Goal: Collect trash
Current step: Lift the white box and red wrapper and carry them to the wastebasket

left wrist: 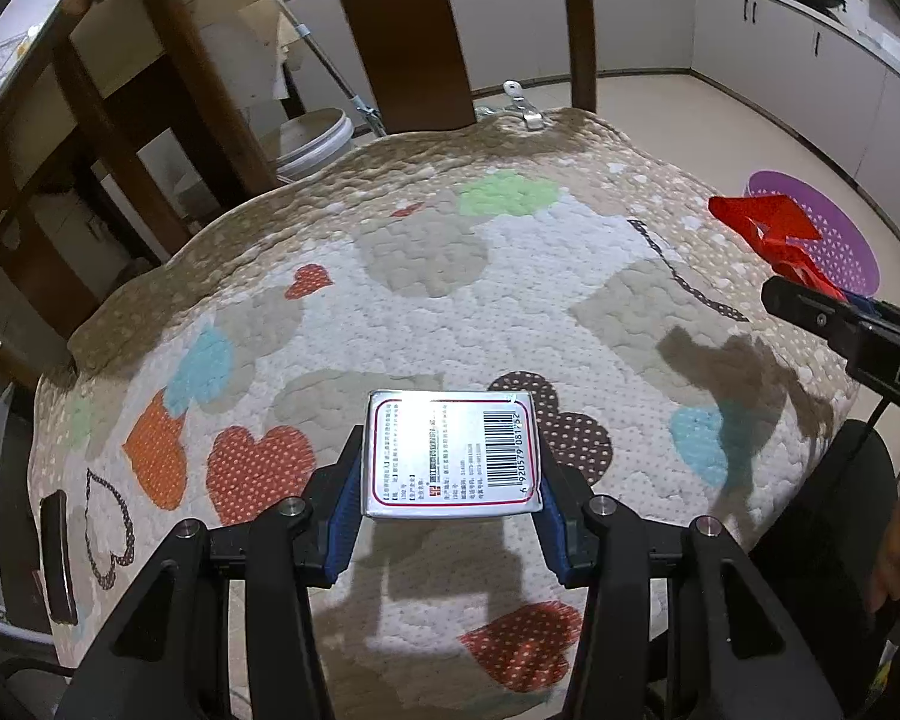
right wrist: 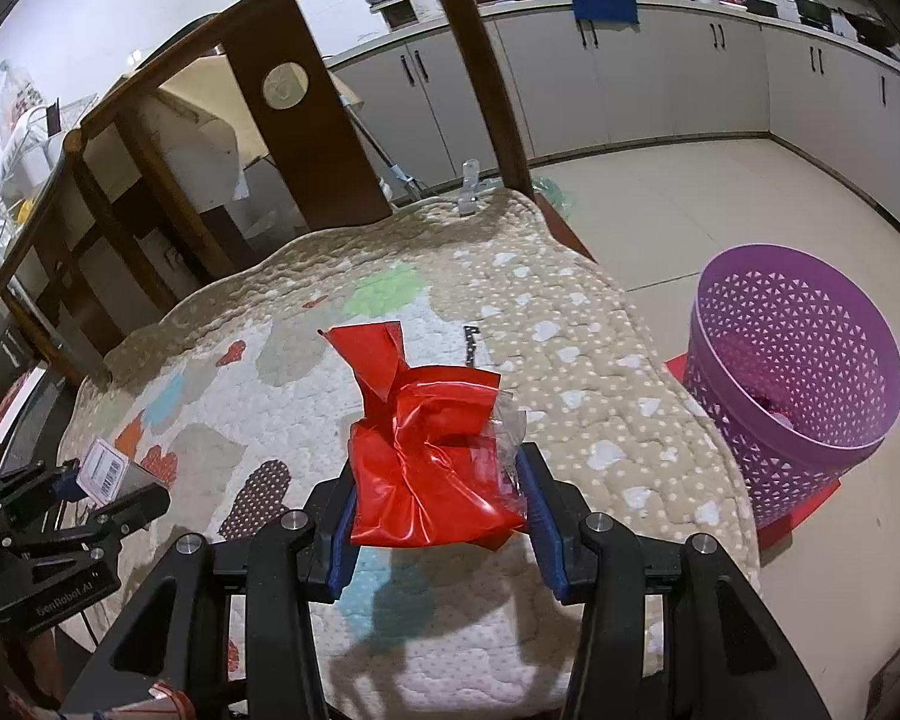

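Between our left gripper [left wrist: 450, 480] fingers sits a clamped barcoded box [left wrist: 450, 455]; our right gripper [right wrist: 438, 492] pinches red plastic wrap [right wrist: 429, 456]; we should carry both rightward, releasing squarely over the purple basket [right wrist: 798, 384].

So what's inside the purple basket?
The purple basket on the floor looks mostly empty; something small and pale lies near its bottom. Its near wall hides the rest.

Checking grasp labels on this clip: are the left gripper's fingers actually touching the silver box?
Touching. In the left wrist view, both blue pads of the left gripper press against the sides of the silver box, which is held above the quilt.
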The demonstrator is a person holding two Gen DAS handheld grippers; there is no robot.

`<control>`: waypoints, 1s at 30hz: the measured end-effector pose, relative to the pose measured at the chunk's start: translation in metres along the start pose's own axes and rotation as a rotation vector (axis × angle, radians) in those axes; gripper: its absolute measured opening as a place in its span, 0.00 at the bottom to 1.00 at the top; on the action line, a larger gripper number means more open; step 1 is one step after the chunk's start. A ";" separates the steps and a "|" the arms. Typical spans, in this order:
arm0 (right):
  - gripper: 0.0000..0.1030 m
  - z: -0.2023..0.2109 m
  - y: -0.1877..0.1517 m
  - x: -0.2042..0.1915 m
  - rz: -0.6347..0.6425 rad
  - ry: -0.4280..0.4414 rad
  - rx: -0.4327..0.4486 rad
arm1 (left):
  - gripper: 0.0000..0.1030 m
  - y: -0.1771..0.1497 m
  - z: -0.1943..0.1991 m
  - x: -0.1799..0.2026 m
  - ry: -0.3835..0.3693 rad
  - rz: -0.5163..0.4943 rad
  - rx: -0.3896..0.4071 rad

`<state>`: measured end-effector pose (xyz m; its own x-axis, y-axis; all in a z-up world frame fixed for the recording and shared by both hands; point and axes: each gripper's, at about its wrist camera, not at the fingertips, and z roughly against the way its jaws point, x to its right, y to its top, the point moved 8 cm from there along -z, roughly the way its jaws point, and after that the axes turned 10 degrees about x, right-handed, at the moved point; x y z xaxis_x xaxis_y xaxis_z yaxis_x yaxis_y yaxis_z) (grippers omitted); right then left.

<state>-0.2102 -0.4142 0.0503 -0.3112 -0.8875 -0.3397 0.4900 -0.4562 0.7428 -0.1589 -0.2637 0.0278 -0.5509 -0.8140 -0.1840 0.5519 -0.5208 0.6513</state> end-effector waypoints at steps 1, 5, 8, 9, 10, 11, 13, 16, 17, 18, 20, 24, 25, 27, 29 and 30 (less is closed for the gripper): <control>0.50 0.000 0.000 0.002 -0.005 -0.001 0.002 | 0.46 0.001 0.000 0.003 -0.002 -0.006 -0.001; 0.50 0.003 0.002 0.010 -0.024 -0.006 0.009 | 0.46 0.003 -0.002 0.012 -0.006 -0.027 -0.004; 0.50 0.005 0.003 0.016 -0.038 -0.010 0.015 | 0.46 0.005 -0.004 0.019 -0.009 -0.042 -0.006; 0.50 0.006 0.003 0.018 -0.043 -0.012 0.017 | 0.46 0.005 -0.004 0.021 -0.010 -0.048 -0.006; 0.50 0.006 0.003 0.020 -0.047 -0.013 0.019 | 0.46 0.006 -0.004 0.024 -0.012 -0.052 -0.007; 0.50 0.007 0.004 0.022 -0.052 -0.014 0.021 | 0.46 0.006 -0.004 0.026 -0.014 -0.059 -0.007; 0.50 0.009 0.005 0.026 -0.062 -0.017 0.026 | 0.46 0.007 -0.004 0.031 -0.017 -0.069 -0.007; 0.50 0.011 0.006 0.033 -0.079 -0.022 0.033 | 0.46 0.009 -0.005 0.037 -0.020 -0.086 -0.007; 0.50 0.011 0.006 0.035 -0.085 -0.024 0.035 | 0.46 0.009 -0.005 0.039 -0.021 -0.090 -0.007; 0.50 0.012 0.006 0.037 -0.090 -0.025 0.037 | 0.46 0.010 -0.005 0.041 -0.022 -0.096 -0.007; 0.50 0.013 0.007 0.042 -0.102 -0.031 0.041 | 0.46 0.011 -0.006 0.045 -0.023 -0.107 -0.007; 0.50 0.017 0.007 0.053 -0.126 -0.039 0.049 | 0.46 0.013 -0.007 0.054 -0.026 -0.126 -0.008; 0.50 0.017 0.007 0.056 -0.132 -0.041 0.051 | 0.46 0.014 -0.008 0.056 -0.027 -0.131 -0.009; 0.50 0.019 0.007 0.062 -0.148 -0.045 0.054 | 0.46 0.015 -0.010 0.060 -0.031 -0.138 -0.011; 0.50 0.021 0.007 0.068 -0.160 -0.051 0.056 | 0.46 0.015 -0.012 0.065 -0.036 -0.146 -0.015; 0.50 0.021 0.007 0.071 -0.165 -0.053 0.056 | 0.46 0.015 -0.013 0.067 -0.038 -0.149 -0.016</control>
<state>-0.2462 -0.4793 0.0436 -0.4270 -0.7956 -0.4299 0.3827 -0.5897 0.7112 -0.1792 -0.3296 0.0159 -0.6506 -0.7173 -0.2496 0.4722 -0.6395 0.6067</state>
